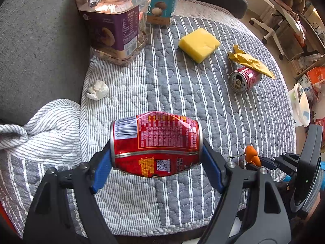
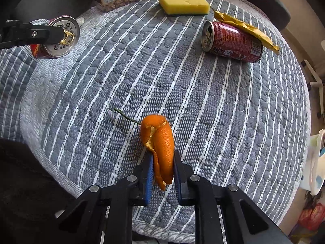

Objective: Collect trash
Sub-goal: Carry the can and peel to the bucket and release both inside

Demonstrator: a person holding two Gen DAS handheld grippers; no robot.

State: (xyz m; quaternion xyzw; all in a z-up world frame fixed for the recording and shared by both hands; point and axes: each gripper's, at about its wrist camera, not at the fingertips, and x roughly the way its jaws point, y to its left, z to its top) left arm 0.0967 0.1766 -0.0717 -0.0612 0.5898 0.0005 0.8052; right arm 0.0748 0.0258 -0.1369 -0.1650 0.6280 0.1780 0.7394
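Note:
My left gripper (image 1: 156,158) is shut on a dented red can (image 1: 156,142), held sideways above the striped quilt (image 1: 182,93); the can also shows in the right wrist view (image 2: 59,38). My right gripper (image 2: 162,162) is shut on an orange peel (image 2: 160,140) with a green stem, just above the quilt; it shows in the left wrist view (image 1: 251,155) too. A second red can (image 1: 244,79) (image 2: 231,41) lies on its side at the right, touching a crumpled yellow wrapper (image 1: 249,62) (image 2: 243,27). A crumpled white tissue (image 1: 97,90) lies at the left.
A yellow sponge (image 1: 199,43) (image 2: 183,3) lies at the back. Two plastic food jars (image 1: 115,22) (image 1: 162,2) stand at the back left. A white bag (image 1: 300,105) sits on the floor to the right. A grey cushion (image 1: 36,46) borders the left.

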